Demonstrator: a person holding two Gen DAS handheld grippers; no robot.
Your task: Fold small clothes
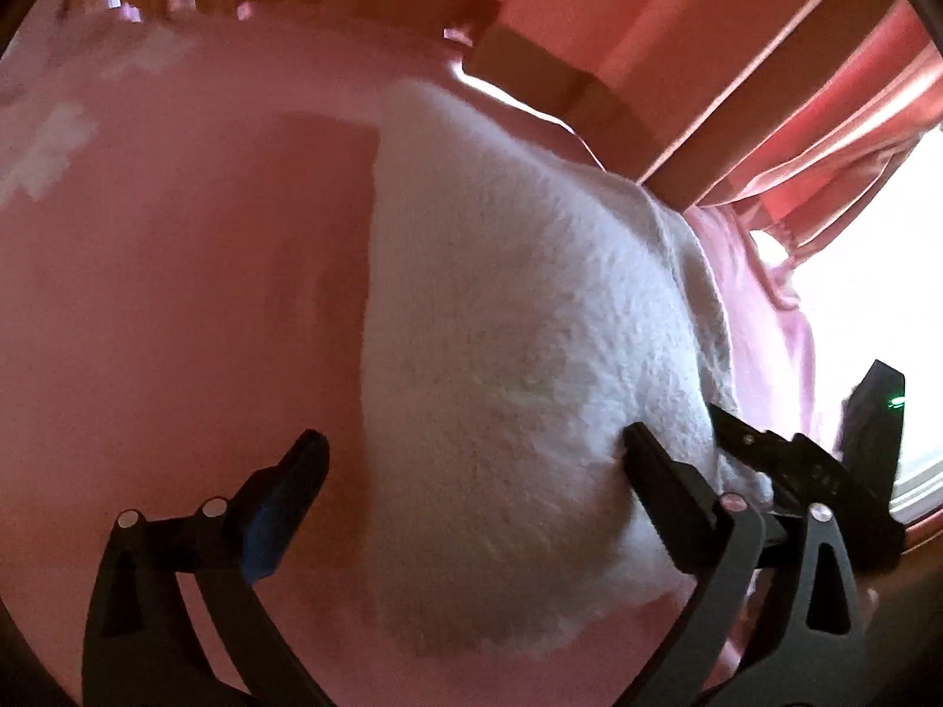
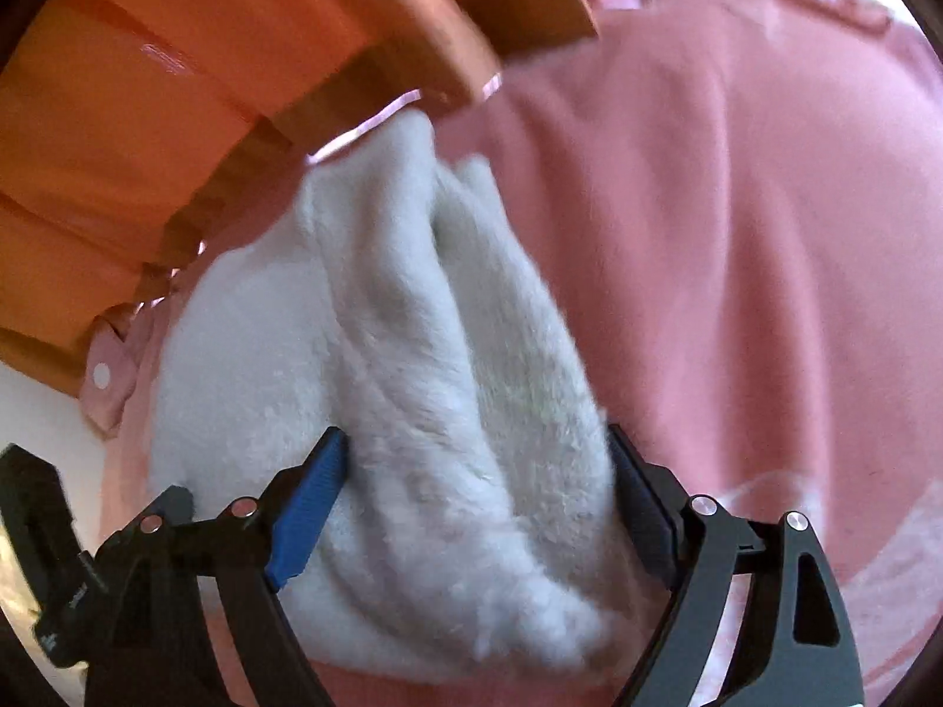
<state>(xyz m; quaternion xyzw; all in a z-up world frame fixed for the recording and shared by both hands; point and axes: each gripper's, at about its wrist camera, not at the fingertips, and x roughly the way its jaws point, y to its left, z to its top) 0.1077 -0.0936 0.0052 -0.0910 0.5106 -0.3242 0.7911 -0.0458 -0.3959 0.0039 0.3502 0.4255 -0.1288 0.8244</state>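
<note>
Blue-padded fingers (image 2: 312,506) of my right gripper (image 2: 477,501) sit closest to the lens — they're pressed against both sides of a bunched white fleece cloth (image 2: 406,365), so that gripper is clamped on it. Fabric between the fingers is gathered into several thick ridges running away from the camera. Rest of the cloth spreads out on a pink bedsheet (image 2: 737,235), far end reaching up to an orange wooden bed rail (image 2: 377,17).

On the left wrist view my left gripper (image 1: 471,448) is spread wide. Its left finger (image 1: 300,471) is over bare pink sheet (image 1: 177,294), just beside the cloth's edge; its right finger rests on the white fleece cloth (image 1: 507,306) — nothing pinched between them. Cloth here reads as a long, fairly flat panel lying on the sheet, straight edge on its left side.

Right gripper (image 1: 760,453) shows at the right edge of that view, touching the cloth's near right corner. Red curtain (image 1: 848,135) and a bright window behind it. Both views are motion-blurred.
</note>
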